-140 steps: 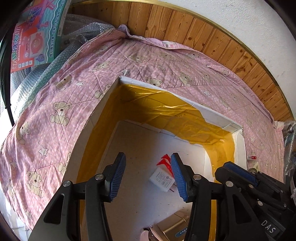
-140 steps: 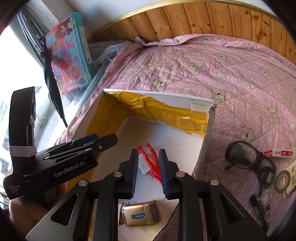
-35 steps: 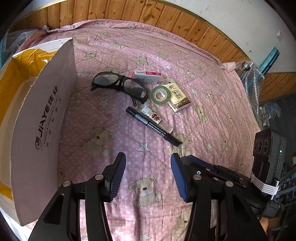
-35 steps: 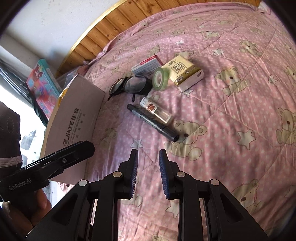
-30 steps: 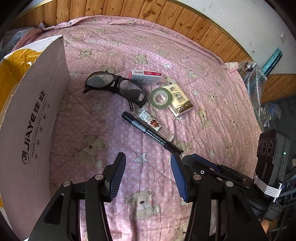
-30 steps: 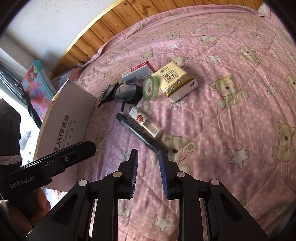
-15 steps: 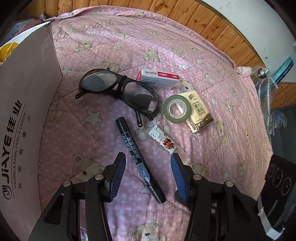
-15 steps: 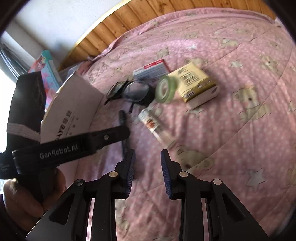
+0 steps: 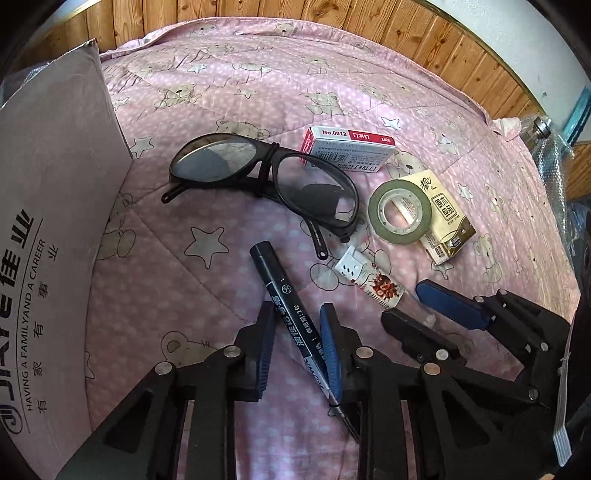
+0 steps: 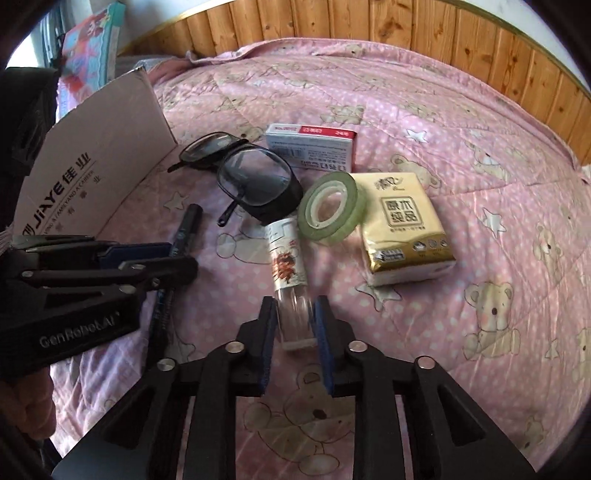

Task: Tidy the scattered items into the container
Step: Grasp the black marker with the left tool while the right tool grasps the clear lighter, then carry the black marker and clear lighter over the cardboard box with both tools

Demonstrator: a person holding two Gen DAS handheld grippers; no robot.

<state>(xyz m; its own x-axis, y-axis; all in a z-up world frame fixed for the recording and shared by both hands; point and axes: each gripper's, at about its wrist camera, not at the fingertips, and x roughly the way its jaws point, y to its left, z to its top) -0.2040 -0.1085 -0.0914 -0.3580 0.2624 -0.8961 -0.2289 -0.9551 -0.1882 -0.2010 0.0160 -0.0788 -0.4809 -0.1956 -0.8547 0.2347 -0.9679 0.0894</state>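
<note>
A black marker (image 9: pixel 275 280) lies slantwise on the pink bear quilt (image 9: pixel 258 85). My left gripper (image 9: pixel 297 332) is shut on it, both blue pads against its barrel. A small clear bottle (image 10: pixel 290 266) with a red label lies beside it, and my right gripper (image 10: pixel 294 310) is shut on its clear lower end. Both items still rest on the quilt. The cardboard box (image 9: pixel 55 206) stands at the left with only its outer wall showing. In the right wrist view the left gripper (image 10: pixel 162 258) pinches the marker (image 10: pixel 186 225) from the left.
Behind the marker lie black safety glasses (image 9: pixel 266 181), a red and white staples box (image 9: pixel 347 147), a green tape roll (image 9: pixel 373 206) and a yellow tissue pack (image 9: pixel 448 218). A wood-panelled wall (image 10: pixel 406 22) rings the bed. A toy box (image 10: pixel 92 48) leans far left.
Both grippers came away from the box, swung to the scattered items and dropped low. The left jaws narrowed onto the marker. The right jaws slid around the bottle's end.
</note>
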